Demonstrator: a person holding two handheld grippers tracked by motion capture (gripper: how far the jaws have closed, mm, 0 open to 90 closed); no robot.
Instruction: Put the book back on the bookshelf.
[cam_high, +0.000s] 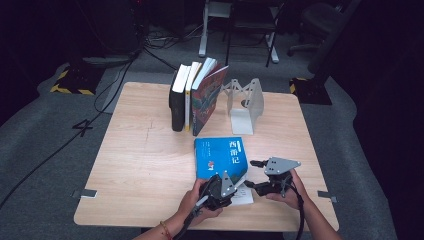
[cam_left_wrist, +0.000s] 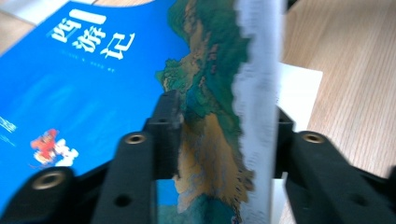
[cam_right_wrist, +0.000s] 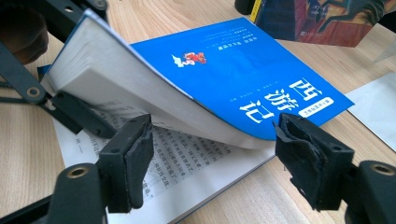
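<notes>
Two grippers low in the high view | left gripper (cam_high: 235, 184) pinches the blue book (cam_high: 218, 157), glossy cover and thick pages lifted | right gripper (cam_high: 254, 174) spread wide, holding nothing | right gripper view: printed page (cam_right_wrist: 187, 163) underneath | bare wooden table (cam_high: 140, 160) at left | standing books (cam_high: 195, 95) above.

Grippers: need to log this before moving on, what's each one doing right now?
Left gripper: shut on the blue book's lifted cover and pages.
Right gripper: open, holding nothing.
</notes>
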